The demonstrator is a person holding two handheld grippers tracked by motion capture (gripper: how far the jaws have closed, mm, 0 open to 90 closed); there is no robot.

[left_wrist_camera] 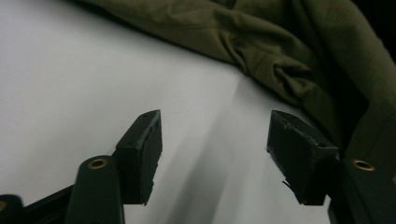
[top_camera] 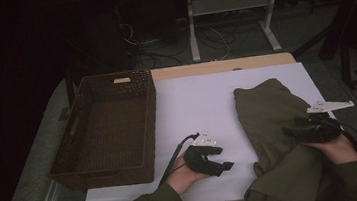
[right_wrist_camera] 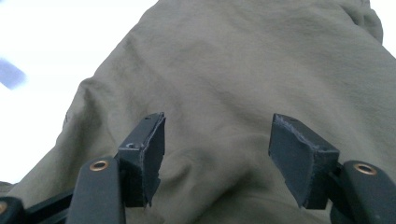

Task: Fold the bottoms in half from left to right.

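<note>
An olive green garment lies crumpled on the right half of the white table top, and its near part hangs over the front edge. My right gripper hovers over the garment's right side, jaws apart. In the right gripper view, the cloth lies under and beyond the gripper, with nothing pinched. My left gripper is over bare table just left of the garment. In the left gripper view, that gripper is open and empty, and the garment's folded edge lies ahead.
A dark brown wicker basket with nothing visible inside stands at the table's left side, partly overhanging the edge. Behind the table are a metal frame and loose cables on the floor. Bare white surface lies between basket and garment.
</note>
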